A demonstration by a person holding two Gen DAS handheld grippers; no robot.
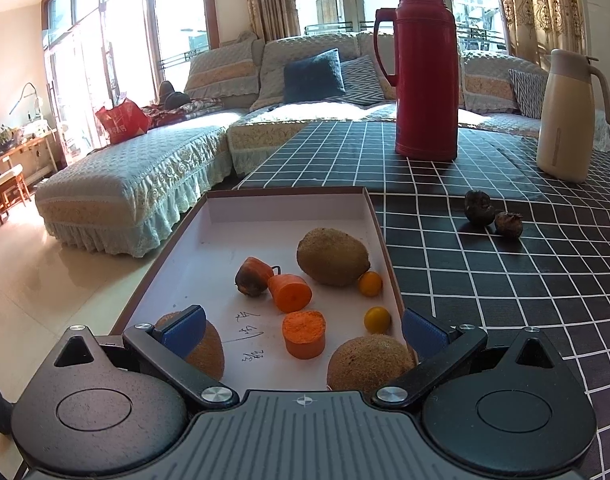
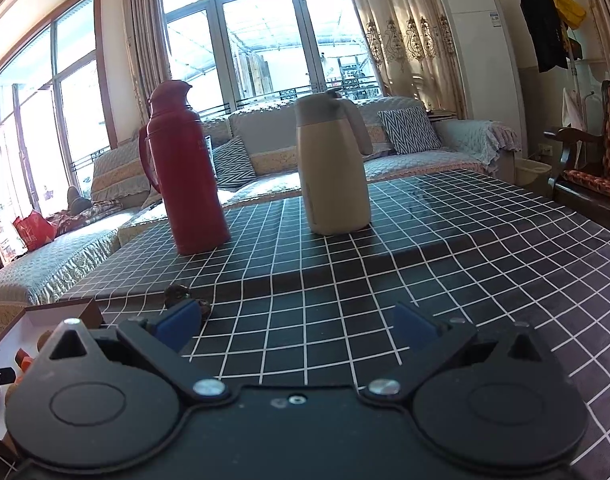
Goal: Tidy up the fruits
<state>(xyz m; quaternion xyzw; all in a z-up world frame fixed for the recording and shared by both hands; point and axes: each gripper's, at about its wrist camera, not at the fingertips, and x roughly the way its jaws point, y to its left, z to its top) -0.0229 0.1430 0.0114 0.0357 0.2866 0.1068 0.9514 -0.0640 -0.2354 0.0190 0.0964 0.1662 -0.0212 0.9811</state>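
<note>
— What do I have in the tray?

— I see a shallow white tray (image 1: 241, 216) with a brown rim at the table's left edge. In it lie three fuzzy brown kiwis: one (image 1: 332, 257) on its side toward the far right, one (image 1: 371, 362) at the near right, one (image 1: 209, 350) at the near left. Between them I count three carrot pieces: a dark-ended stub (image 1: 252, 278) touching an orange chunk (image 1: 291, 292), and a third (image 1: 304, 334) standing on its cut end. Two small yellow-orange round fruits (image 1: 370, 283) (image 1: 377, 318) sit along the right wall.

— Anything outside?

— Yes, two dark, wrinkled fruits (image 1: 479, 207) (image 1: 509, 224) side by side on the checked cloth, well to the tray's right.
</note>
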